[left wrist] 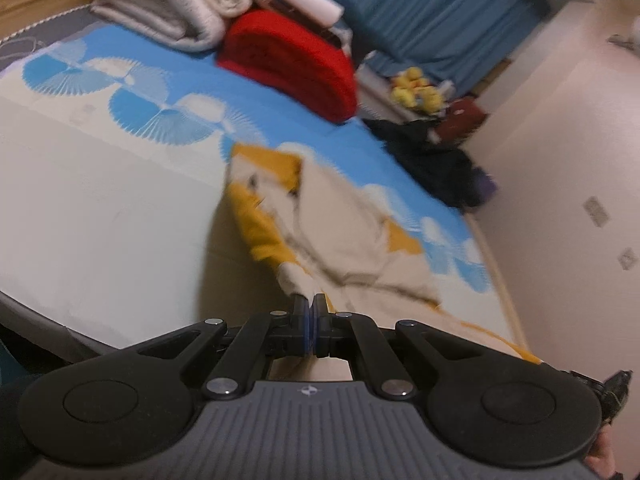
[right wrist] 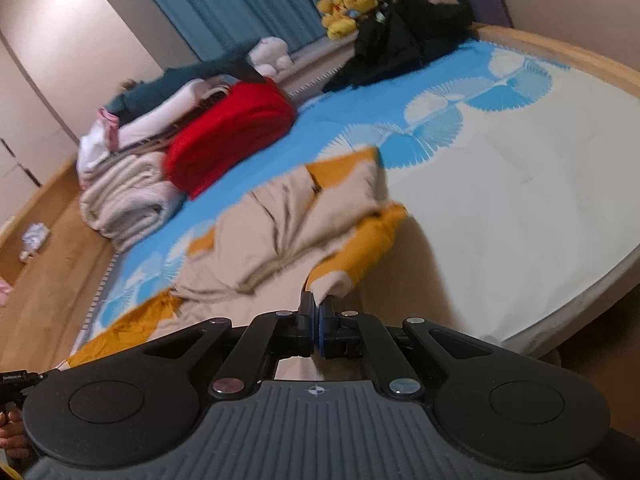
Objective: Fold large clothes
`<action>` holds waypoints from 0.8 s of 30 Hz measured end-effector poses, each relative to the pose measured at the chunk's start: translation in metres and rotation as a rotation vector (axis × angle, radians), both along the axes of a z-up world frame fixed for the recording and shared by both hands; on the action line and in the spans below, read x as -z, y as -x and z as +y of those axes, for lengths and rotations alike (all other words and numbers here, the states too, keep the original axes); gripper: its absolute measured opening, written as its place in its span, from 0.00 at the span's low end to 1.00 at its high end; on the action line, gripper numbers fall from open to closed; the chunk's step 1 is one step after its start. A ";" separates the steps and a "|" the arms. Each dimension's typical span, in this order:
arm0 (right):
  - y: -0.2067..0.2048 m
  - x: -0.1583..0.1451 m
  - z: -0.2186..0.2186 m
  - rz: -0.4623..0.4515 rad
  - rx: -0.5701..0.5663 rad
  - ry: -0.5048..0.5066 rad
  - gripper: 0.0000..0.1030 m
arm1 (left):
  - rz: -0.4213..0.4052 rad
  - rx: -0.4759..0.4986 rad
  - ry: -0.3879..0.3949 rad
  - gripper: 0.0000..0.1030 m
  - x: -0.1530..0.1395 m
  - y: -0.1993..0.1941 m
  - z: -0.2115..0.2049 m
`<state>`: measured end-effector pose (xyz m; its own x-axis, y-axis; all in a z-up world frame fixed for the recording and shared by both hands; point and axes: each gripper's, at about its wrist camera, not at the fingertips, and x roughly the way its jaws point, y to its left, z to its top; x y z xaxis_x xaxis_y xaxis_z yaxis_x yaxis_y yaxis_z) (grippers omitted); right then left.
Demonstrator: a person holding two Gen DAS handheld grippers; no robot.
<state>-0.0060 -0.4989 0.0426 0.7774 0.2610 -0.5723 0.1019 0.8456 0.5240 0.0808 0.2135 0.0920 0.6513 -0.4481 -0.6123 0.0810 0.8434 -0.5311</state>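
Note:
A large beige garment with mustard-yellow panels (left wrist: 352, 236) lies crumpled on the bed's blue and white sheet (left wrist: 100, 184). My left gripper (left wrist: 309, 300) is shut on a beige edge of the garment and holds it lifted. In the right wrist view the same garment (right wrist: 280, 228) spreads over the sheet (right wrist: 500, 208). My right gripper (right wrist: 318, 304) is shut on another beige and yellow edge of it, raised above the bed. Both views are motion-blurred.
A red folded blanket (left wrist: 292, 64) and rolled cream blankets (left wrist: 176, 0) are stacked at the bed's far side. A black clothes heap (left wrist: 432, 156) and yellow plush toys (left wrist: 416, 88) lie near the blue curtain (left wrist: 440, 12). The wooden floor (right wrist: 44, 248) runs beside the bed.

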 end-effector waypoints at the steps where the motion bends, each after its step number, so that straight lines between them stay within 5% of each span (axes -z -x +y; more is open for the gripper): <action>1: 0.010 -0.010 0.000 -0.014 -0.004 0.001 0.01 | -0.009 0.004 0.007 0.00 -0.008 0.007 0.002; 6: 0.032 -0.038 -0.019 -0.055 0.021 -0.057 0.01 | -0.019 -0.019 0.028 0.00 -0.019 0.002 0.008; 9: 0.002 -0.036 -0.030 -0.049 0.031 -0.044 0.01 | 0.023 -0.071 0.024 0.01 0.006 -0.048 0.008; 17: -0.147 0.032 -0.045 0.058 0.113 -0.052 0.04 | 0.186 -0.171 0.080 0.08 0.097 -0.214 0.014; 20: -0.191 0.057 -0.050 0.077 0.165 -0.031 0.15 | 0.221 -0.217 0.132 0.24 0.126 -0.235 0.021; 24: -0.209 0.083 -0.056 0.099 0.244 0.030 0.26 | 0.284 -0.244 0.022 0.26 0.141 -0.242 0.018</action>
